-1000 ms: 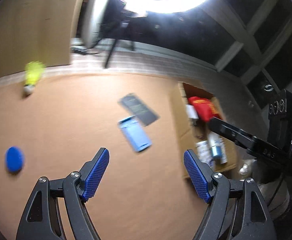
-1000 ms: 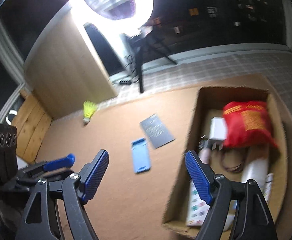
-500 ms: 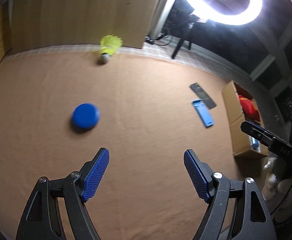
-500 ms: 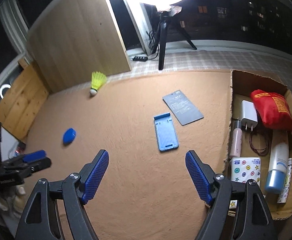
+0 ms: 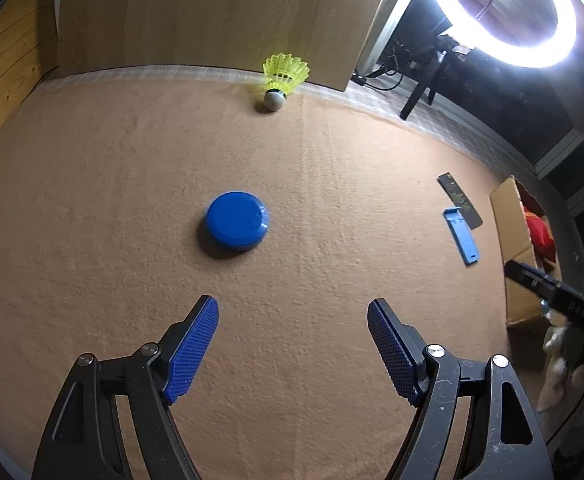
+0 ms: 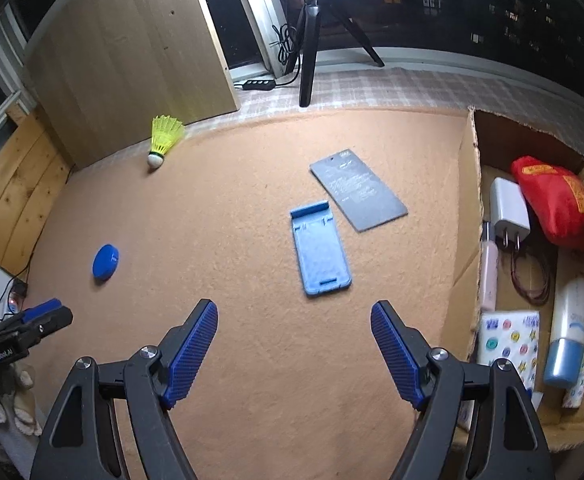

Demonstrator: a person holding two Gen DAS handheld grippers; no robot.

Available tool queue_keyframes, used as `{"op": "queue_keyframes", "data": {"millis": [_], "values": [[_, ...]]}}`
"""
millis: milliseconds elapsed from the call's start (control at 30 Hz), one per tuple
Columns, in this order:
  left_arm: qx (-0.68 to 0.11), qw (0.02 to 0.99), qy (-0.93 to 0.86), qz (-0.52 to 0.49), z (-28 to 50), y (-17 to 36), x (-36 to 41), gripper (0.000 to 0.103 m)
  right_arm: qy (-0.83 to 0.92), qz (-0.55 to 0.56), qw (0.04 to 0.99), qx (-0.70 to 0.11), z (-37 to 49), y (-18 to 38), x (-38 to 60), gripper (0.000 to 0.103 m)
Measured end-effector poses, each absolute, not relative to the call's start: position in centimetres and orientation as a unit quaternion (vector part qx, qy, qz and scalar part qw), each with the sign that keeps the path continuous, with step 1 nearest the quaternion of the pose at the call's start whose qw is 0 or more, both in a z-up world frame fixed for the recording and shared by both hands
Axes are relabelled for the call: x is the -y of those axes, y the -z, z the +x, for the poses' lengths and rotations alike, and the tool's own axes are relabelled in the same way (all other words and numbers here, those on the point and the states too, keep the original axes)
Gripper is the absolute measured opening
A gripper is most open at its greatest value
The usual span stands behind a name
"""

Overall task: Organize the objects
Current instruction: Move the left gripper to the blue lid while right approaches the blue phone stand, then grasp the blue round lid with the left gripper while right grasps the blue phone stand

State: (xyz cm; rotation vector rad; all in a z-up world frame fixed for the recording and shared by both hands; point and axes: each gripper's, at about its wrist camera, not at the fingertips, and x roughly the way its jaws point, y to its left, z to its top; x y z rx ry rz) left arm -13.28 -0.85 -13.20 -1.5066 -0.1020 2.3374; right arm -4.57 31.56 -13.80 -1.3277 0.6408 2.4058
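A round blue lid (image 5: 236,220) lies on the tan felt mat (image 5: 132,200), just ahead of my open left gripper (image 5: 293,316), which holds nothing. Farther back a yellow shuttlecock (image 5: 282,80) rests at the mat's edge. My right gripper (image 6: 294,318) is open too, hovering short of a blue phone stand (image 6: 320,250) that lies flat beside a grey card (image 6: 357,195). The right wrist view also shows the blue lid (image 6: 106,261), the shuttlecock (image 6: 163,140) and the left gripper (image 6: 32,322) at far left. A cardboard box (image 6: 465,216) stands at right.
The box holds a red pouch (image 6: 557,208), a white charger (image 6: 507,212), a pink tube (image 6: 488,276), a blue-capped bottle (image 6: 567,332) and a patterned packet (image 6: 507,344). A wooden panel (image 6: 132,52) and a tripod (image 6: 311,40) stand behind the mat. A ring light (image 5: 507,12) glares.
The left gripper swung left and down, bringing the blue lid from the far left to the middle ahead of it. The right gripper sank and shifted left toward the phone stand. Both stayed open.
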Motion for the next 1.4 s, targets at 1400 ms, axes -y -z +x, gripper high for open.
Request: {"op": "queue_keyframes", "data": {"millis": [1400], "values": [[0.01, 0.161, -0.809, -0.565, -21.9, 18.8, -0.5, 0.079, -0.793, -0.568, 0.132, -0.174, -13.6, 18.6, -33.3, 0.072]]}}
